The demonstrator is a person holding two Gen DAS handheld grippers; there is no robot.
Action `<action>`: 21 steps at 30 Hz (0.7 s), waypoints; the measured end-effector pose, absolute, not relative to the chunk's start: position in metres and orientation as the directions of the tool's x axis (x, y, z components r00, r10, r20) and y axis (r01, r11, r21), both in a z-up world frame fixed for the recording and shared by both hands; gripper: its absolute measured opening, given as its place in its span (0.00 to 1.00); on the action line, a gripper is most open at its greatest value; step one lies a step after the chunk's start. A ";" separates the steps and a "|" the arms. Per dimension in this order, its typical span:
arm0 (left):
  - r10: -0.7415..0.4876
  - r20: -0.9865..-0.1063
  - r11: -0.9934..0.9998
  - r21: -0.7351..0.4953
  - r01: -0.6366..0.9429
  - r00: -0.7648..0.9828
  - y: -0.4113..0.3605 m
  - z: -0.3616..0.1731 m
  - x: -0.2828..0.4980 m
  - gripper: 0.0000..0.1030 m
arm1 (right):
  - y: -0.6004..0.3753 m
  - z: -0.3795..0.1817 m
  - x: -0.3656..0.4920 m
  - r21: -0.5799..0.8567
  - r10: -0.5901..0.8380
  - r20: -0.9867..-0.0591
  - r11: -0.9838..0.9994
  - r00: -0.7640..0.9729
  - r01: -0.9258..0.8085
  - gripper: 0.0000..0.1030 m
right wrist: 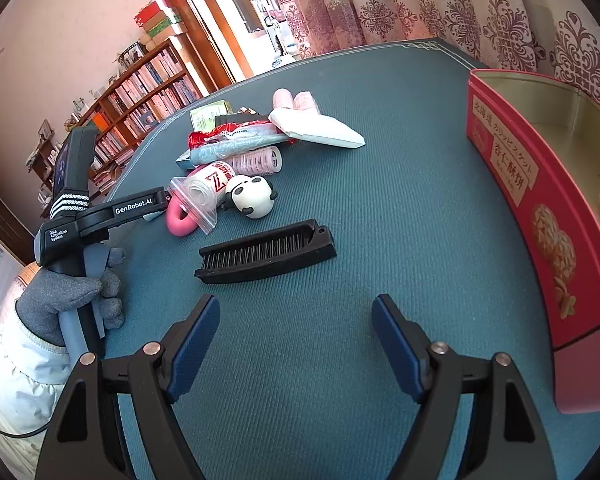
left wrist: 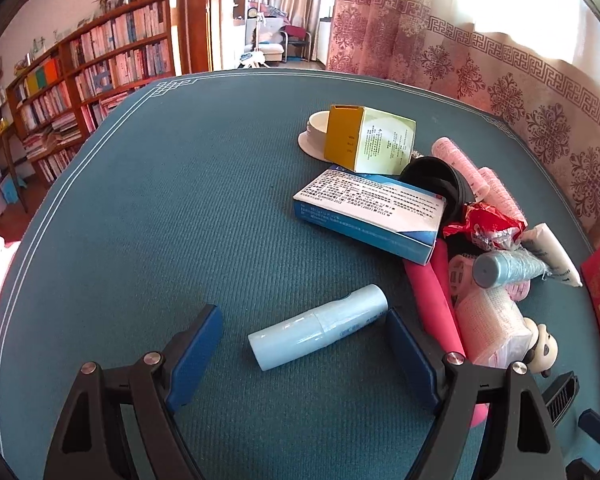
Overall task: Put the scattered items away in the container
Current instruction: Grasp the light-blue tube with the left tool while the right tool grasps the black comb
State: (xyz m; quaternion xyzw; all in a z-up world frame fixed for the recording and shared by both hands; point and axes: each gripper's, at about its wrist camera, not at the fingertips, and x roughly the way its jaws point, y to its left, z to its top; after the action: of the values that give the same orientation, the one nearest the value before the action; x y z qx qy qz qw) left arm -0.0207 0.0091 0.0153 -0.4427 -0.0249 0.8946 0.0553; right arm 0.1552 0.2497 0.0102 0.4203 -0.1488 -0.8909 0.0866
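Note:
My left gripper [left wrist: 304,326] is open, its jaws either side of a light blue tube [left wrist: 318,327] lying on the teal table. Behind it lies a pile: a blue-white box [left wrist: 370,212], a yellow-green carton [left wrist: 368,140], a pink foam grip [left wrist: 432,292], pink hair rollers [left wrist: 472,172] and a panda toy [left wrist: 544,346]. My right gripper [right wrist: 296,316] is open and empty, just short of a black folding comb [right wrist: 266,251]. The red tin container [right wrist: 540,216] stands open at the right. The panda toy [right wrist: 250,196] and a white tube [right wrist: 320,130] lie beyond the comb.
The left hand-held gripper body [right wrist: 96,216] and gloved hand [right wrist: 72,292] show at the left of the right wrist view. A white lid [left wrist: 314,134] lies at the pile's far end. A curtain [right wrist: 440,8] hangs behind the table; bookshelves [left wrist: 100,80] stand across the room.

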 end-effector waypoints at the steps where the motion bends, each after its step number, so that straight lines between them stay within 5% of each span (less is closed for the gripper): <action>1: 0.119 -0.789 -0.993 -0.105 -0.058 -0.603 0.009 0.016 -0.020 0.83 | 0.250 0.010 0.155 0.341 -0.283 -0.721 -0.939 -0.632 0.031 0.79; 13: 0.037 -0.771 -0.998 -0.060 0.016 -0.636 0.020 0.012 -0.022 0.81 | 0.254 0.012 0.156 0.357 -0.311 -0.701 -0.932 -0.642 0.062 0.79; 14: 0.043 -0.769 -0.998 -0.060 0.006 -0.638 0.020 0.012 -0.021 0.77 | 0.254 0.012 0.155 0.355 -0.310 -0.700 -0.933 -0.644 0.064 0.79; 16: 0.049 -0.764 -0.999 -0.047 -0.019 -0.643 0.019 0.014 -0.018 0.53 | 0.253 0.015 0.156 0.348 -0.306 -0.697 -0.935 -0.648 0.067 0.79; 21: 0.114 -0.764 -0.994 -0.089 -0.071 -0.635 0.008 0.017 -0.006 0.38 | 0.254 0.018 0.154 0.335 -0.295 -0.697 -0.940 -0.654 0.066 0.79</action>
State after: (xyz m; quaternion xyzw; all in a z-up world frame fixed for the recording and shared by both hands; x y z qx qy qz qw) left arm -0.0062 0.0078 0.0166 -0.4242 -0.0251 0.9038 0.0511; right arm 0.1539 0.2536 0.0181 0.4039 -0.1416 -0.8982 0.1003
